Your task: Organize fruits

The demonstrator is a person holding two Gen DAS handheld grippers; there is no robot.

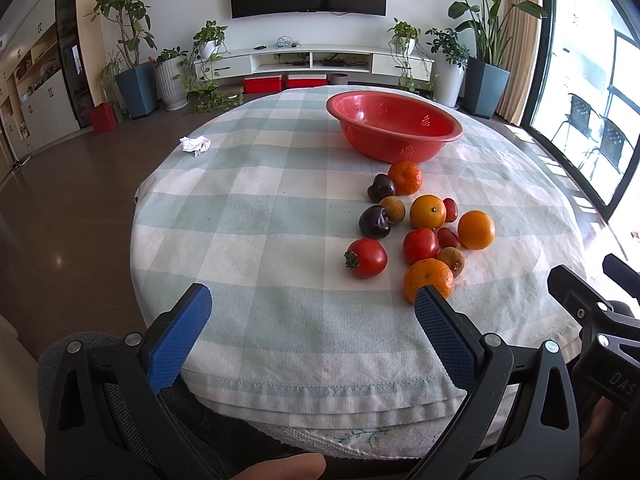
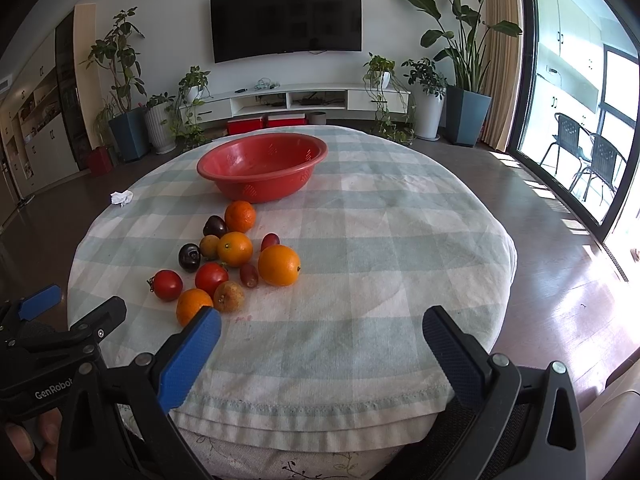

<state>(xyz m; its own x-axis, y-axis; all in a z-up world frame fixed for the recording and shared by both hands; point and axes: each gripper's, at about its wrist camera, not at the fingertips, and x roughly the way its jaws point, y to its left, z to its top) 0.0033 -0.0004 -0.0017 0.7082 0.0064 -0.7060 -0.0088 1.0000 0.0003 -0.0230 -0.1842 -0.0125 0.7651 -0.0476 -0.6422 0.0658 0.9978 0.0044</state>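
Note:
A pile of fruit lies on the checked tablecloth [image 1: 280, 208]: oranges [image 1: 475, 229] [image 2: 279, 265], red tomatoes [image 1: 366, 258] [image 2: 167, 285], dark plums [image 1: 375, 221] [image 2: 189, 257] and small brownish fruits [image 2: 229, 297]. Beyond the pile stands an empty red perforated bowl [image 1: 394, 124] [image 2: 262, 166]. My left gripper [image 1: 312, 312] is open above the table's near edge, its right finger just in front of the nearest orange [image 1: 428, 278]. My right gripper [image 2: 320, 332] is open too, right of the pile, with nothing between its fingers.
A crumpled white tissue [image 1: 195, 145] [image 2: 121, 197] lies near the table's left edge. The round table ends close to both grippers. A TV, a low cabinet and potted plants line the far wall. A glass door is at the right.

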